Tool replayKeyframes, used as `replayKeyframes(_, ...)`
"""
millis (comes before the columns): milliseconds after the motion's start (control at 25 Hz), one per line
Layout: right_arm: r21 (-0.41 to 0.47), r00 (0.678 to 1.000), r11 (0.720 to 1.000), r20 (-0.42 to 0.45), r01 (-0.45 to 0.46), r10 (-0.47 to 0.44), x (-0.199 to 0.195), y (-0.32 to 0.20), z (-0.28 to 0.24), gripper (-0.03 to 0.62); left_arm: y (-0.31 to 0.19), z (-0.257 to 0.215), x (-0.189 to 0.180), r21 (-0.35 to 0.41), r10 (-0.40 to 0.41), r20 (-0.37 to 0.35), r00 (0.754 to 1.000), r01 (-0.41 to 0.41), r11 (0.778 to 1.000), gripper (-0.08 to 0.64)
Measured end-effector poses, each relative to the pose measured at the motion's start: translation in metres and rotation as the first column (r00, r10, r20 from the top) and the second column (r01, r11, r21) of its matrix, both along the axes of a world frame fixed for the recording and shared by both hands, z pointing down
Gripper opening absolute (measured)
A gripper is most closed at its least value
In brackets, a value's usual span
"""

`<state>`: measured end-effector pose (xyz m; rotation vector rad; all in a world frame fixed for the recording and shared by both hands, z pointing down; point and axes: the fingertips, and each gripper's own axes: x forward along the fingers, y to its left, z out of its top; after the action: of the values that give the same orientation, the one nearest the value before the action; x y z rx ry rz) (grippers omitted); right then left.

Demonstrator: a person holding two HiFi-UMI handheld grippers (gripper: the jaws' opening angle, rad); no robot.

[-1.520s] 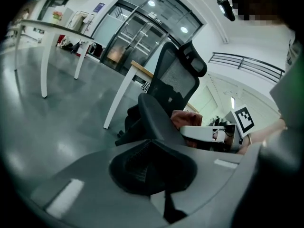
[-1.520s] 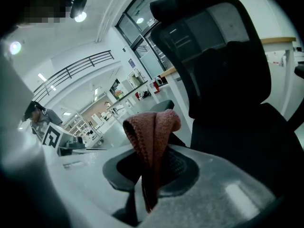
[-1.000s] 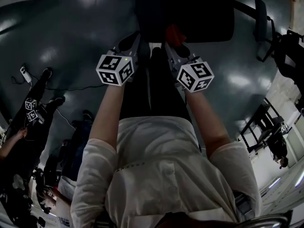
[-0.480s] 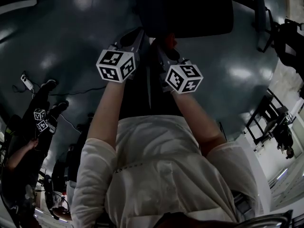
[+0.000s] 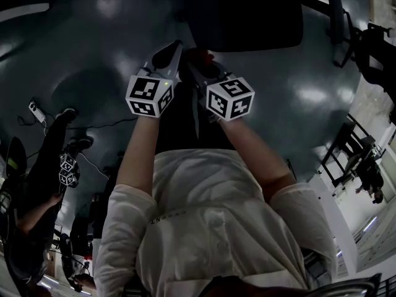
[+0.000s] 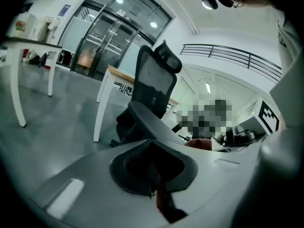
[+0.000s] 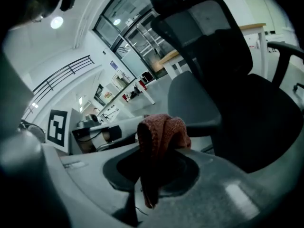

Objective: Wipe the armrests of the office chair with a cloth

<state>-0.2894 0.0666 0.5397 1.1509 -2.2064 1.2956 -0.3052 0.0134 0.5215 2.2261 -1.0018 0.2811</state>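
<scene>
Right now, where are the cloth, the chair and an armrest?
cloth (image 7: 161,129): right gripper view, on its bunched top.
chair (image 7: 221,46): right gripper view, on the backrest.
armrest (image 7: 287,46): right gripper view, on its pad near the right edge.

l tool (image 5: 175,45) & r tool (image 5: 196,59) closed, adjacent

1. Cloth (image 7: 161,134): rust-red, knitted and bunched into a fold. It is pinched between the jaws of the right gripper (image 7: 154,172), with its bulk standing above them and one tail hanging below.
2. Office chair (image 7: 223,51): black and upright, with a mesh backrest, a headrest on top and a dark seat pad.
3. Near armrest (image 7: 192,101): a flat grey pad, level, directly behind the cloth. Whether the two touch cannot be told.
4. Far armrest (image 7: 284,49): a dark bar on a curved post at the seat's other side, well apart from the cloth.
</scene>
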Motion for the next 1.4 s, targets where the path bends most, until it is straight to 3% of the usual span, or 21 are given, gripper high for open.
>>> replayKeyframes(120,0.118,0.997,0.991,-0.013,0.071,-0.07,-0.001,-0.009,-0.041,0.049,-0.006,-0.007,-0.026,-0.017,-0.084,-0.017,0.996,0.084,0.996,0.014)
replayKeyframes(200,0.236,0.994,0.966,-0.064,0.104,-0.091,0.008,-0.028,-0.076,0.049,-0.006,-0.008,-0.037,-0.037,-0.112,-0.017,0.994,0.111,0.993,0.014)
replayKeyframes(320,0.367,0.987,0.923,-0.148,0.117,-0.066,0.034,-0.074,-0.115,0.049,-0.002,-0.009,-0.043,-0.053,-0.118,-0.004,0.993,0.118,0.992,0.014)
replayKeyframes(480,0.423,0.974,0.901,-0.228,0.099,0.0,0.081,-0.156,-0.127,0.049,0.0,-0.005,-0.029,-0.099,-0.157,-0.028,0.987,0.153,0.983,0.014)
replayKeyframes(600,0.42,0.955,0.896,-0.295,0.148,-0.02,0.102,-0.214,-0.113,0.049,-0.006,0.003,-0.01,-0.141,-0.195,-0.044,0.98,0.187,0.972,0.014)
replayKeyframes(760,0.392,0.93,0.882,-0.347,0.26,-0.12,0.093,-0.262,-0.077,0.048,-0.011,0.012,0.006,-0.185,-0.27,-0.062,0.961,0.254,0.949,0.014)
replayKeyframes(920,0.345,0.898,0.862,-0.37,0.372,-0.24,0.072,-0.288,-0.041,0.048,-0.013,0.016,0.02,-0.194,-0.336,-0.066,0.94,0.318,0.928,0.014)
replayKeyframes(1160,0.261,0.871,0.855,-0.34,0.449,-0.354,0.037,-0.303,-0.011,0.048,-0.006,0.03,0.027,-0.209,-0.345,-0.042,0.937,0.33,0.921,0.014)
replayKeyframes(1280,0.245,0.828,0.808,-0.343,0.536,-0.444,0.014,-0.294,-0.01,0.048,-0.003,0.034,0.029,-0.234,-0.382,-0.063,0.922,0.358,0.904,0.011)
replayKeyframes(1400,0.244,0.766,0.74,-0.368,0.627,-0.528,-0.01,-0.281,-0.012,0.048,-0.002,0.038,0.027,-0.244,-0.416,-0.073,0.907,0.388,0.889,0.012)
